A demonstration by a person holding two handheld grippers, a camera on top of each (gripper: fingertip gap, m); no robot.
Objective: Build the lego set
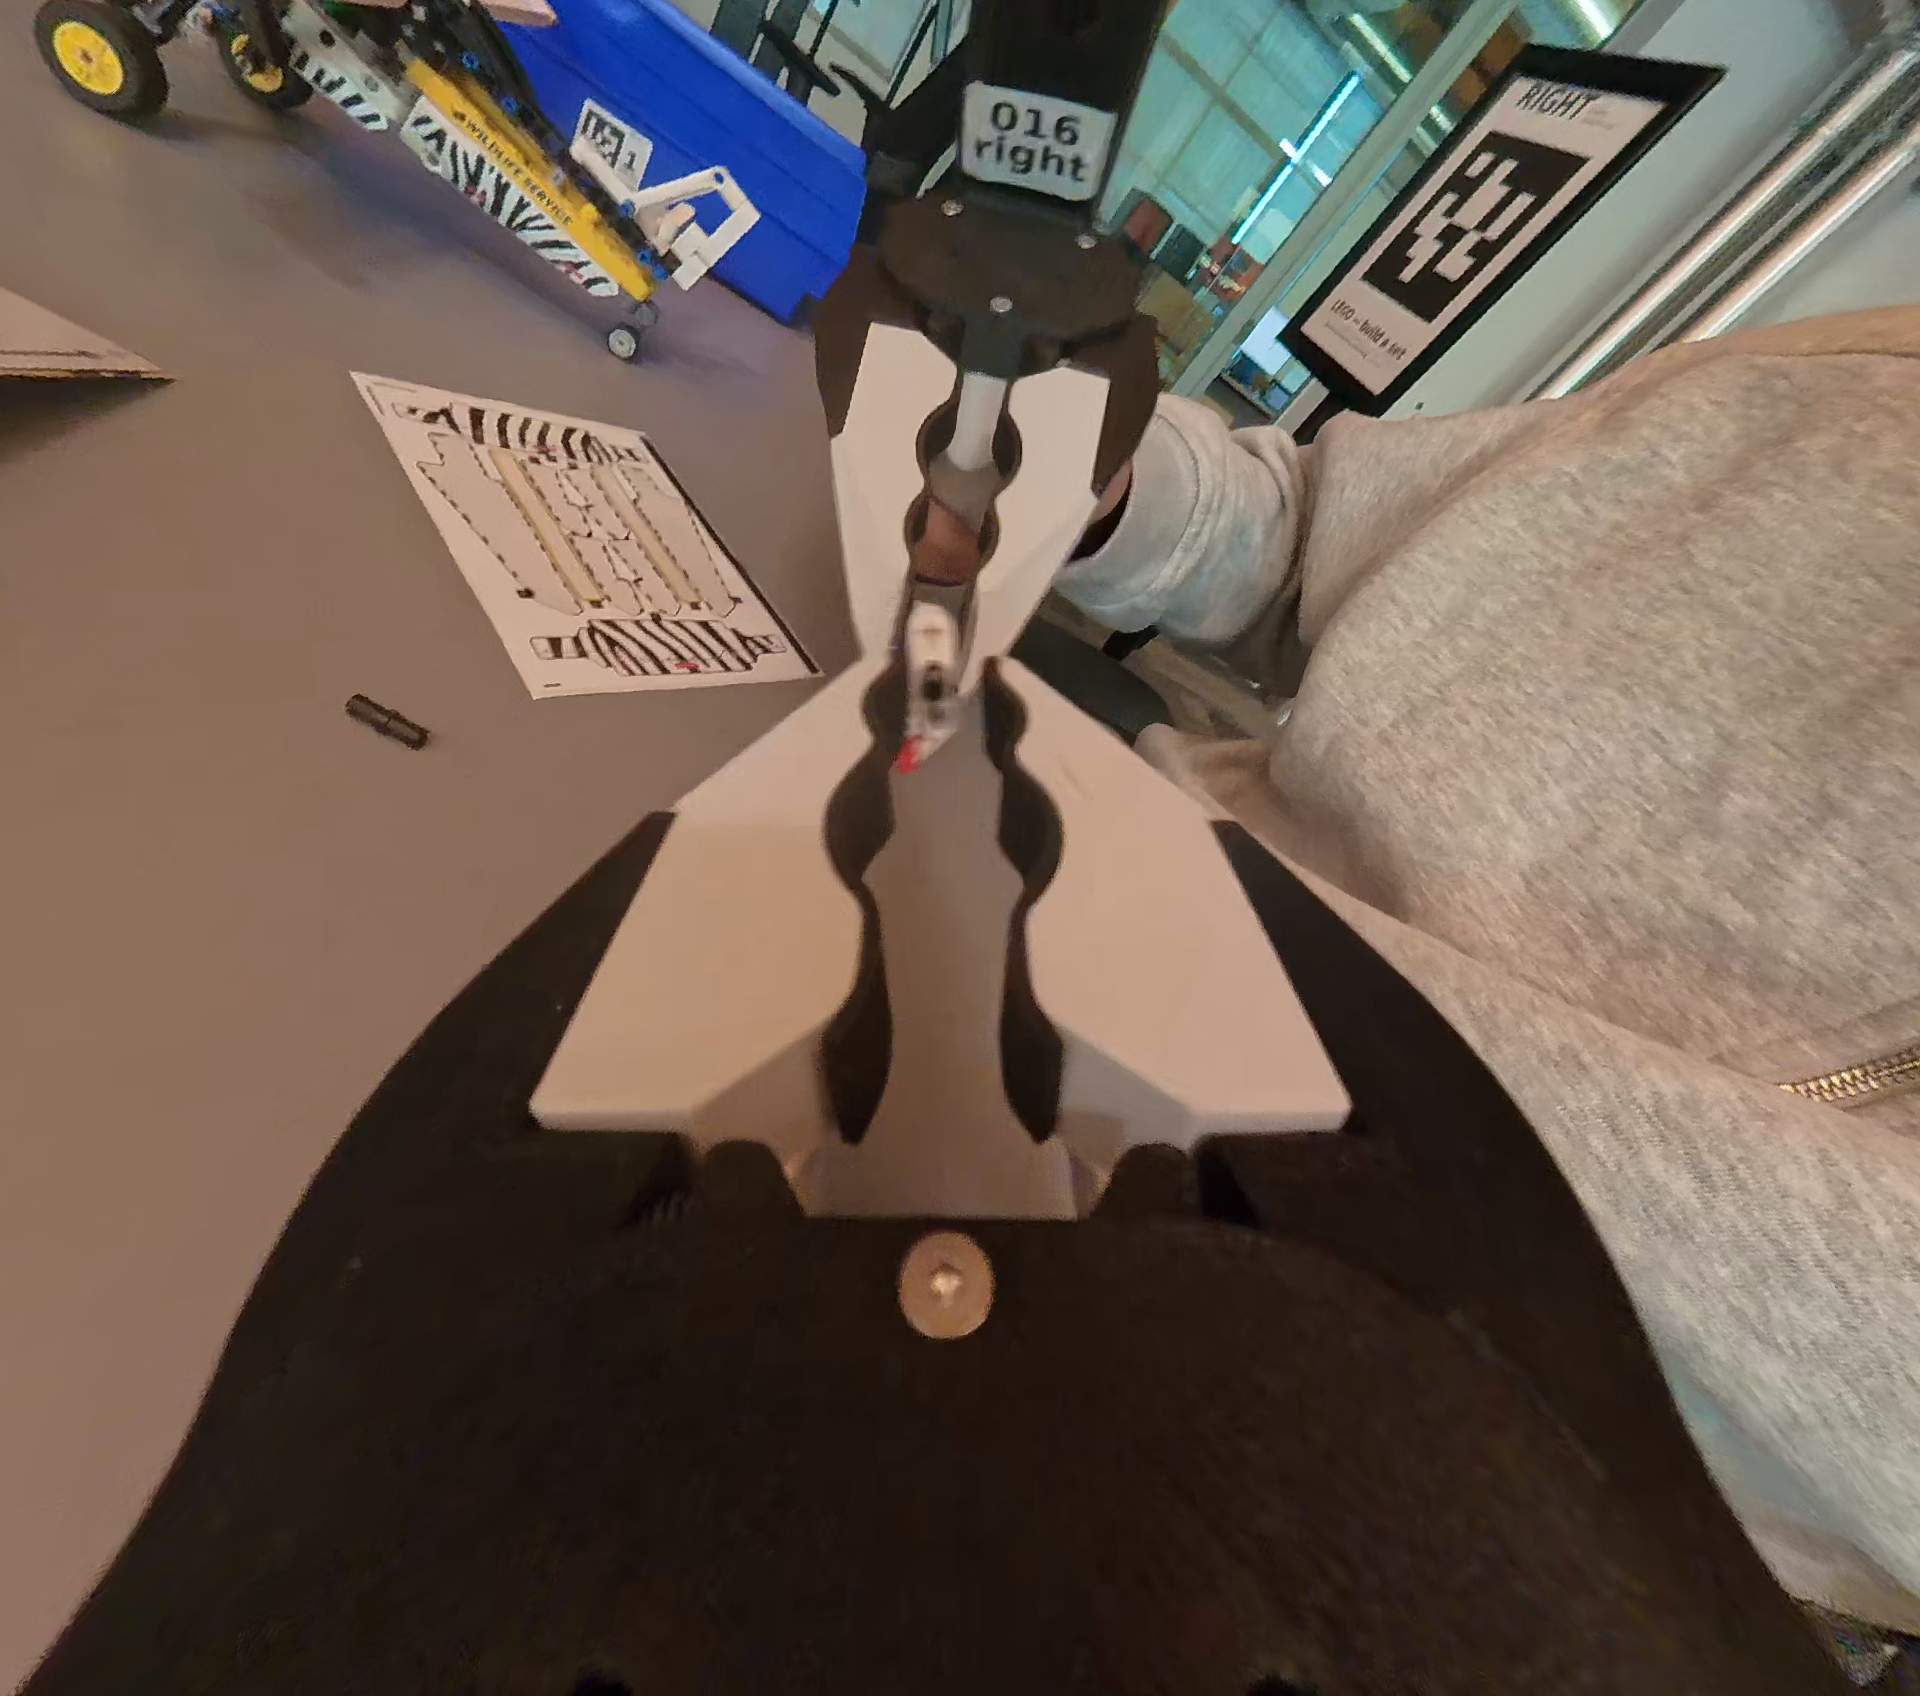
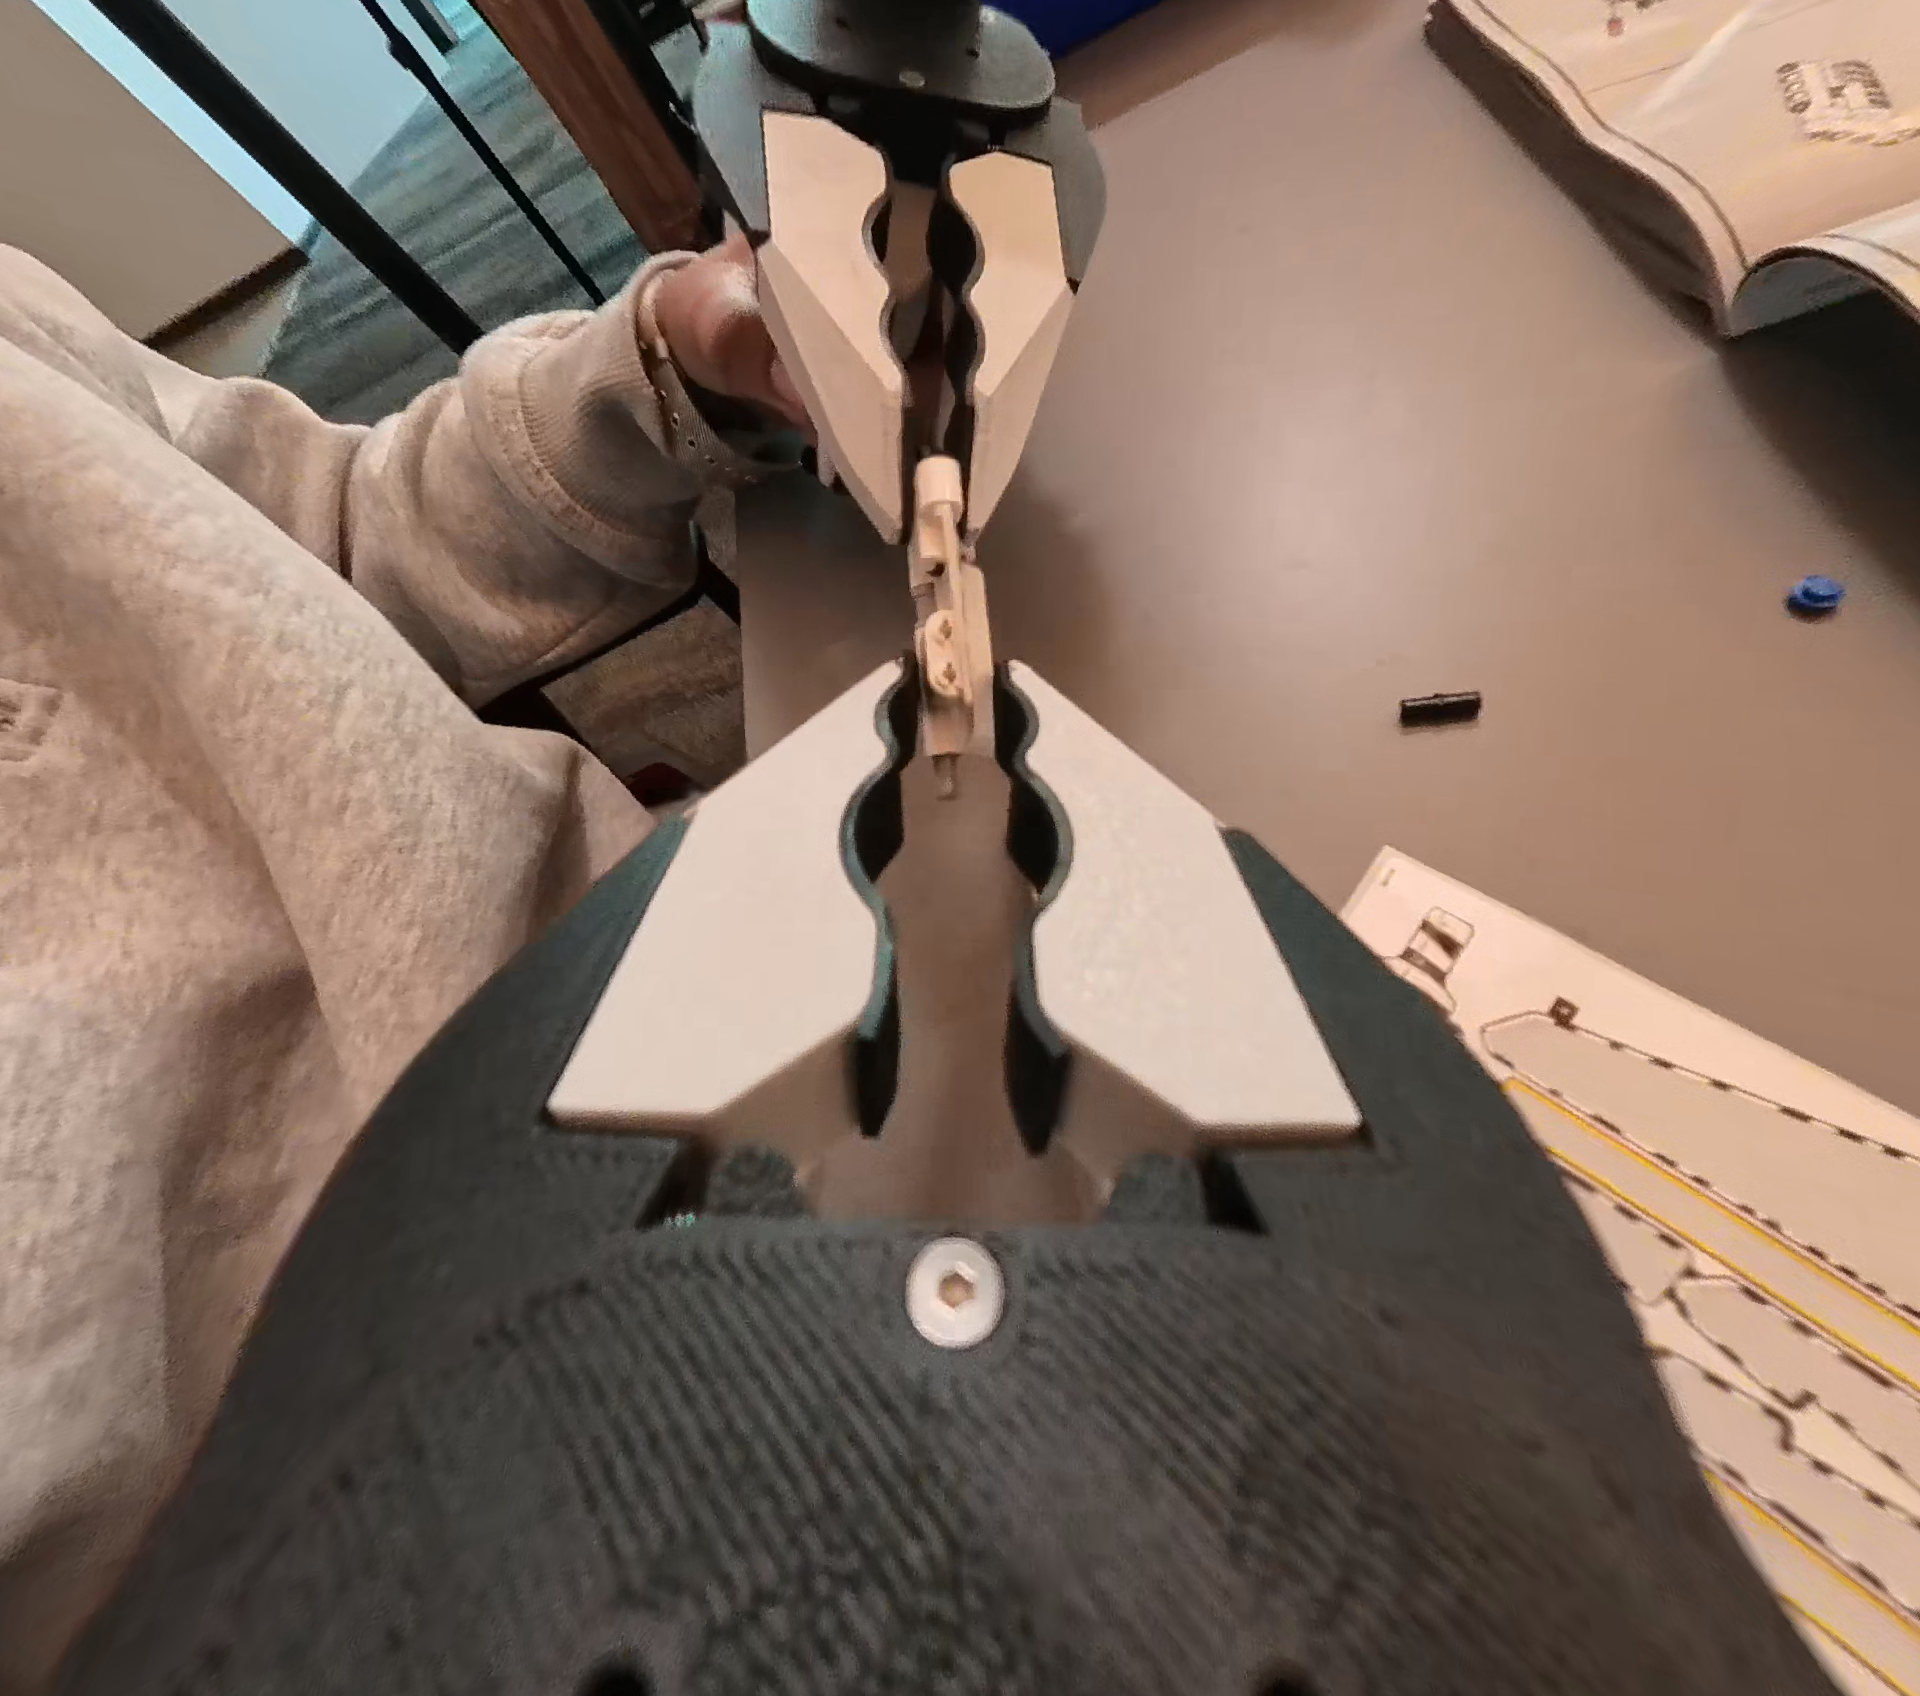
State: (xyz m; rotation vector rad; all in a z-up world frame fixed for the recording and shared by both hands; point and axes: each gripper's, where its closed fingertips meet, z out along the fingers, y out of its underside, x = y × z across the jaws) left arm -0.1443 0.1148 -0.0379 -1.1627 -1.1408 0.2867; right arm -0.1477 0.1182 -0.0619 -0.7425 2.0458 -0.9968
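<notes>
A small white lego assembly (image 1: 928,680) with a red bit at its near end hangs above the grey table (image 1: 208,815), held between the two grippers, which face each other tip to tip. My left gripper (image 1: 932,696) is shut on one end of it. In the right wrist view, the left gripper (image 2: 938,503) pinches the far end of the white assembly (image 2: 948,607). My right gripper (image 2: 949,696) is shut on the near end. It also shows in the left wrist view (image 1: 940,607), with its fingers closed on the piece.
A yellow lego vehicle with zebra stripes (image 1: 312,36) and a blue bin (image 1: 675,88) stand at the back. A sticker sheet (image 1: 582,534) and a black pin (image 1: 387,721) lie on the table. An open instruction booklet (image 2: 1662,88) and a small blue piece (image 2: 1813,597) lie farther off. A person's grey sleeve (image 1: 1558,711) is close by. My left and right fingertips are right by each other. The black pin (image 1: 387,721) sits 11 centimetres or so from the ends of my right fingers. It turns up in the right wrist view (image 2: 1442,706) as well.
</notes>
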